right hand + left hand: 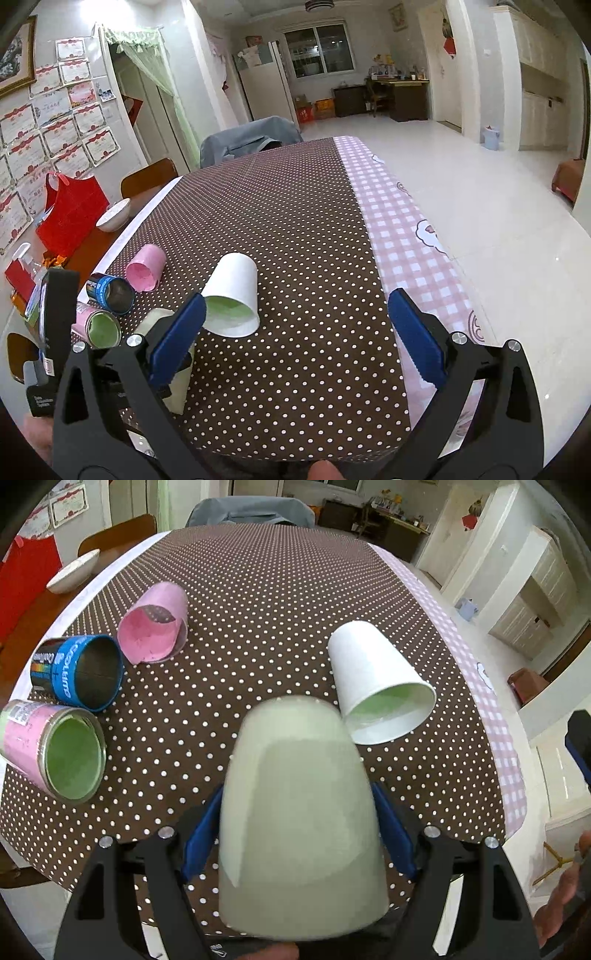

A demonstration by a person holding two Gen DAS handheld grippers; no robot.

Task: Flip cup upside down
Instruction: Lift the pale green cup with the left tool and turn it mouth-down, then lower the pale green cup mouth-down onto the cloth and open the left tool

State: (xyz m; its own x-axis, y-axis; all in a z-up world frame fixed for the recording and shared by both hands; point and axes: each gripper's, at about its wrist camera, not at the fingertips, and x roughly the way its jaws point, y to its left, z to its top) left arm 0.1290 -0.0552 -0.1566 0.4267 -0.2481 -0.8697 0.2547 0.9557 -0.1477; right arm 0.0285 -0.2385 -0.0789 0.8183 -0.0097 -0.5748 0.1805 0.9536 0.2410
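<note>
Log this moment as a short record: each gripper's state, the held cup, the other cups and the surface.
left gripper: shut on pale green cup
held cup: closed end pointing away from camera
right gripper: open, holding nothing
white cup: on its side, green inside
pink cup: on its side
blue can: on its side
pink can: on its side, green inside
surface: dotted brown cloth
</note>
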